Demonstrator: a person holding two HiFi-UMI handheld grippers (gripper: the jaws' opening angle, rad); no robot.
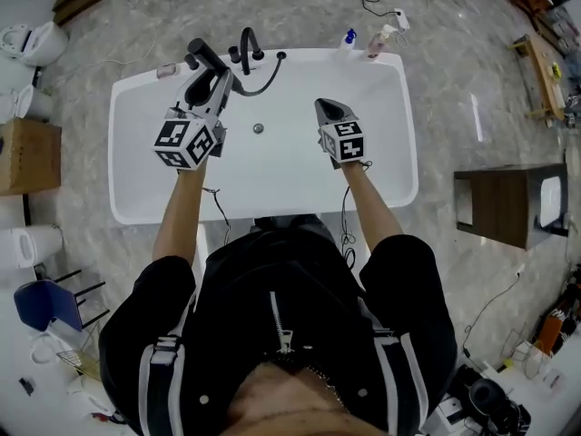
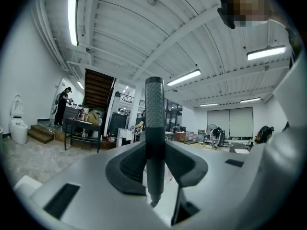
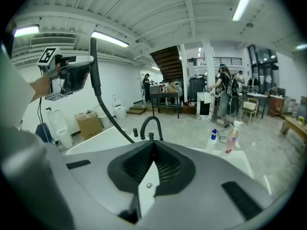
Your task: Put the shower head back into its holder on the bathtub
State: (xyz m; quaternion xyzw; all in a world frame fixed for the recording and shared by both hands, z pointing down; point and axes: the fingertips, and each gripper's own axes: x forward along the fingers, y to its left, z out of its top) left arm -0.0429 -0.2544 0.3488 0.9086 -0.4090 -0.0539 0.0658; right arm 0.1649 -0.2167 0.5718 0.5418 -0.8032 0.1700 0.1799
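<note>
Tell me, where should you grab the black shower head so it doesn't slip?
Probably best to take the shower head by its slim straight handle, squeezed across the middle from the side, as the jaws of the left gripper do now. The handle is a narrow rod that fits between the jaws, and a grip there stays clear of the hose.

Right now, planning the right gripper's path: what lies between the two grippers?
Head view: between left gripper and right gripper hangs the black shower hose, over the white bathtub and its drain.
</note>
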